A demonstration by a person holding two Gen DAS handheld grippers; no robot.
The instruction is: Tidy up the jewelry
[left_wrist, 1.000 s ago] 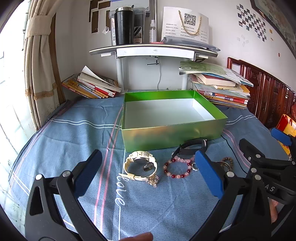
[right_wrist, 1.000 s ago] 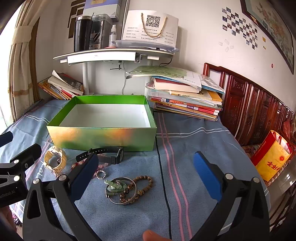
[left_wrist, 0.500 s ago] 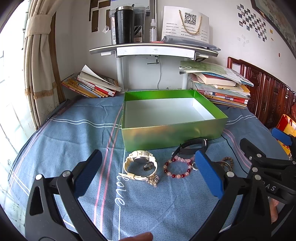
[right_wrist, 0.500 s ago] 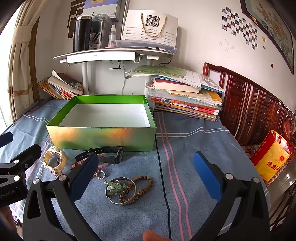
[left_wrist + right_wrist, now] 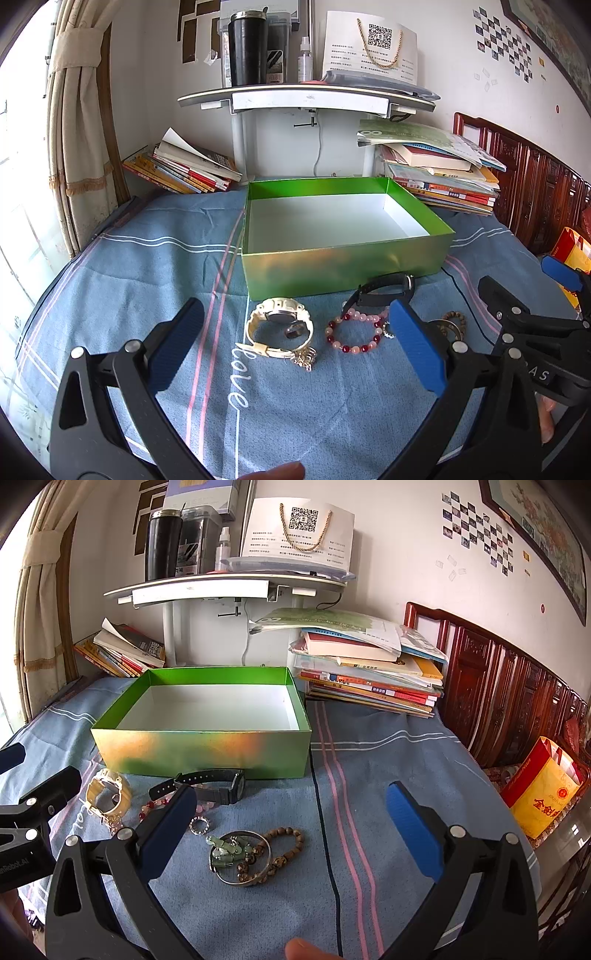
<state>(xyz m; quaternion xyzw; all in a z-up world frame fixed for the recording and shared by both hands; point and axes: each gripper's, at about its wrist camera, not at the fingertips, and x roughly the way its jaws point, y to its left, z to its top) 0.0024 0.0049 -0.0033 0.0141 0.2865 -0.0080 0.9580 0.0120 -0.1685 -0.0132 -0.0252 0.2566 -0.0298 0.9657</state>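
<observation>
An empty green box stands on the blue bedspread. In front of it lie a cream watch, a black watch, a pink and red bead bracelet, a silver bangle with green jade charms and a brown bead bracelet. My left gripper is open, just short of the cream watch. My right gripper is open, just short of the bangle. Both are empty.
Stacks of books lie behind the box on either side of a white shelf stand. A dark wooden bed frame and a red and yellow bag are at the right.
</observation>
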